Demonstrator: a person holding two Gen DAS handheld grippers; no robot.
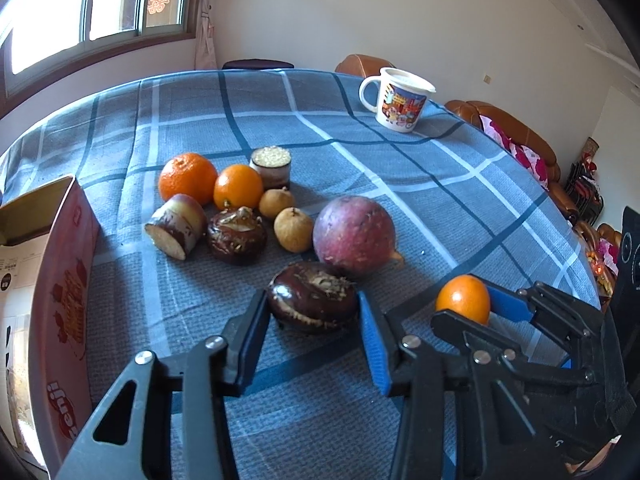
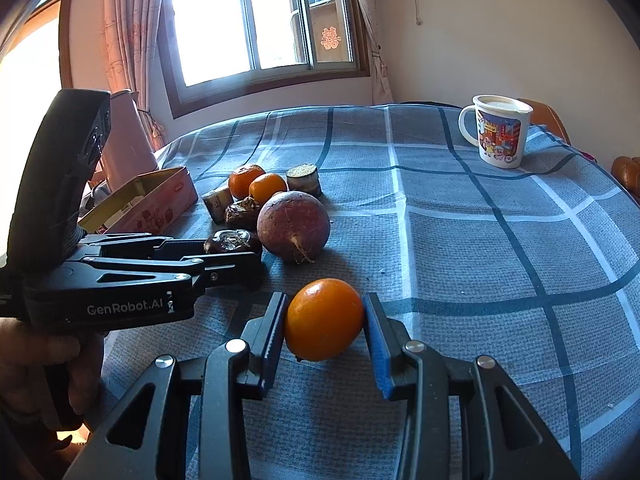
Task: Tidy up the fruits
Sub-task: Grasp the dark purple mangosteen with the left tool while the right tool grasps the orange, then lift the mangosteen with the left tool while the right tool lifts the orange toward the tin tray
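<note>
A pink tin box (image 1: 60,280) is seen left of the dark water chestnut (image 1: 312,300), which is clasped between the narrowed jaws of the left gripper (image 1: 314,334); right of it, a small orange (image 2: 324,318) is pinched by the right gripper (image 2: 325,330). A slip may be risked, since both fruits are round.

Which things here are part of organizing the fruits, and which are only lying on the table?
For the job: small orange in right claw; dark water chestnut between left claw fingers; fruit pile; pink tin box.
Just lying about: cartoon mug.
</note>
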